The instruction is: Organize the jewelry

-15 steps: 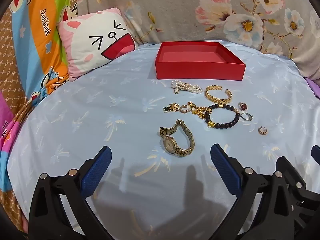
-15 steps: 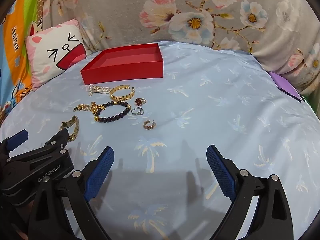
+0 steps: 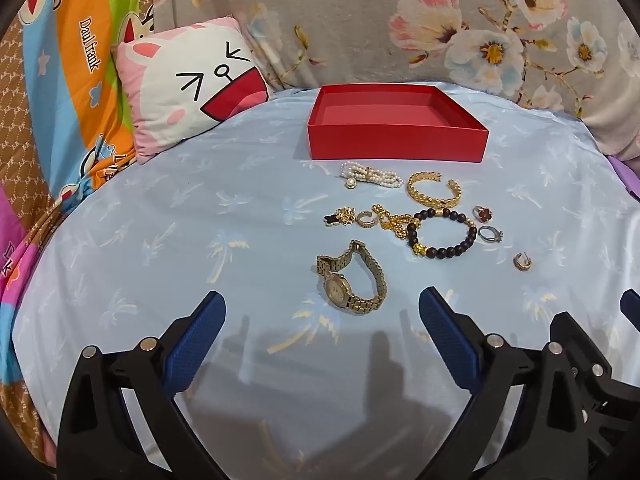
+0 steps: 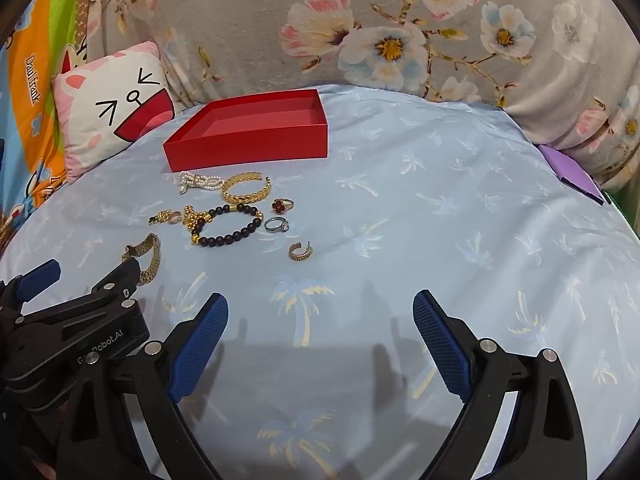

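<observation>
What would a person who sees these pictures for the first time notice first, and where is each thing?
The red box, open and with nothing visible inside, stands out at the far side of the light blue sheet. Just in front of it lies a cluster of jewelry, with the gold watch nearest the open left gripper. A cartoon-face pillow leans at the far left.

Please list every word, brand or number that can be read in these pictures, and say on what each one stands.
"Daulfrank": on the colourful cartoon sheet at the left.
"G..Robot.AI", partly hidden: on the left claw's black body.
Other letters low on the sheet: cut off, unreadable.
Gold watch dial: too small to read.
</observation>
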